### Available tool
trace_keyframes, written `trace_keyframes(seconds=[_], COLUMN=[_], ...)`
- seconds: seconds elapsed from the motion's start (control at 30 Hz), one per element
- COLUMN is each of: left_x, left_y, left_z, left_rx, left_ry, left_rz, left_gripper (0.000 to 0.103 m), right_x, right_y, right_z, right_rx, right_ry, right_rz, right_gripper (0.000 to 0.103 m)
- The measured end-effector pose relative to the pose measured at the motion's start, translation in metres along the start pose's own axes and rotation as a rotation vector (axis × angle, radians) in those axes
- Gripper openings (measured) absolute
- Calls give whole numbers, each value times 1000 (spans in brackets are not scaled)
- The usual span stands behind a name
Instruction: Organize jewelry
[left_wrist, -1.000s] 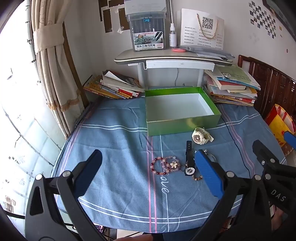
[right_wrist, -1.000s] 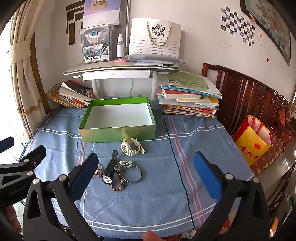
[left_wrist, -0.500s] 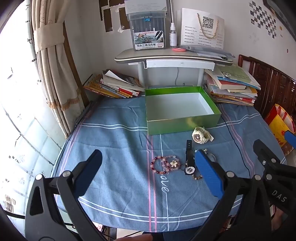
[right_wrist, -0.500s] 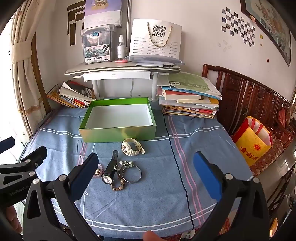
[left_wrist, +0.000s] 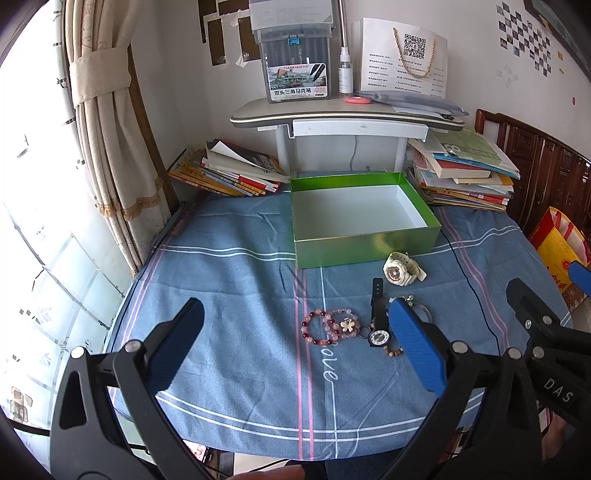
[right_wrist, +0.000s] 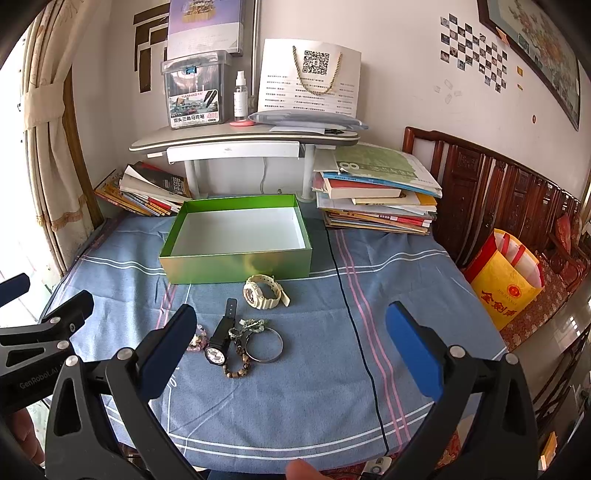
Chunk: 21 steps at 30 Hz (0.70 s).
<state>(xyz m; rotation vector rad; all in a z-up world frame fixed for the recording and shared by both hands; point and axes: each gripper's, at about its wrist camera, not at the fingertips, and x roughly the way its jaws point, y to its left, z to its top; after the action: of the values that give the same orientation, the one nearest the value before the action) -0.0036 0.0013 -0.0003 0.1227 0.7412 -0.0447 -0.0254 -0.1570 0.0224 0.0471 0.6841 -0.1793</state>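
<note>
A: Left wrist view is showing the cloth (left_wrist: 229, 266) covering the table, with the green box (left_wrist: 365, 243) sitting open toward the back, nothing lying inside.

B: And the grippers?

A: The left gripper (left_wrist: 295, 325) is hovering above the cloth, jaws spread wide, gripping nothing. The right gripper (right_wrist: 291, 332) is doing likewise, wide apart and bare.

B: Where is the jewelry lying?

A: A cream watch (right_wrist: 263, 291) is lying just before the box. Nearer, a black watch (right_wrist: 221, 338) is resting beside a metal bangle (right_wrist: 264, 345) and a brown bracelet (right_wrist: 238, 363). Pink bracelets (left_wrist: 330, 326) are sitting just left of the black watch.
</note>
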Motion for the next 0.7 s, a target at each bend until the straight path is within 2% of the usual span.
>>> trace_keyframes(seconds=[0.7], left_x=[-4], left_y=[4], left_z=[-3], left_rx=[-1], left_ry=[2], left_rz=[3], left_gripper=[99], right_x=[-1], right_y=[0], right_z=[-3], right_rx=[6], right_ry=[1], right_rz=[4], right_gripper=[100])
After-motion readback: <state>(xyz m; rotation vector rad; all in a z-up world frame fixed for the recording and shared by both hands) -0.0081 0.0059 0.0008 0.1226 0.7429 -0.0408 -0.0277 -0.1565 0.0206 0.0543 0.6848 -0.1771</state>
